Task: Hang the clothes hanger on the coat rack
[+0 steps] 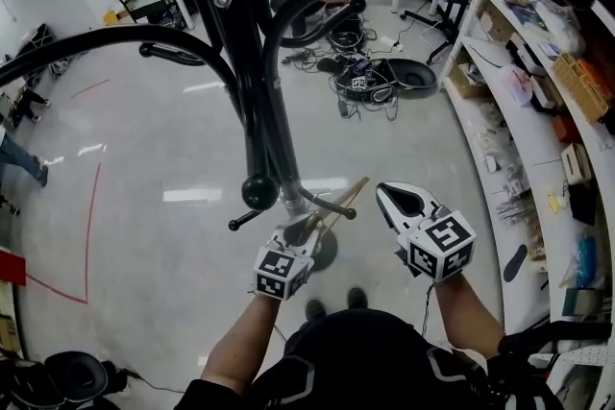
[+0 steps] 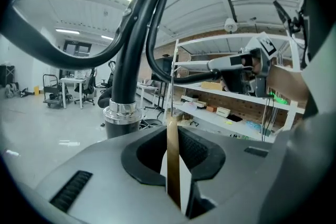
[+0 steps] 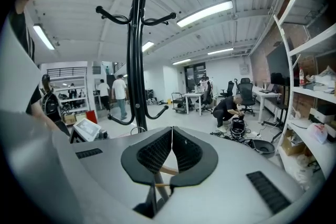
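Observation:
The black coat rack rises right in front of me, its curved arms spreading over the head view and a ball-tipped peg hanging low. My left gripper is shut on the wooden clothes hanger, just right of the pole's base. In the left gripper view the hanger's wooden bar stands upright between the jaws, beside the rack's pole. My right gripper is shut with nothing in it, to the right of the hanger. In the right gripper view its jaws meet, and the rack stands ahead to the left.
Metal shelves packed with boxes run along the right. A tangle of cables and a dark round dish lie on the floor behind the rack. A crouching person and two standing people are farther off. Red tape marks the floor at left.

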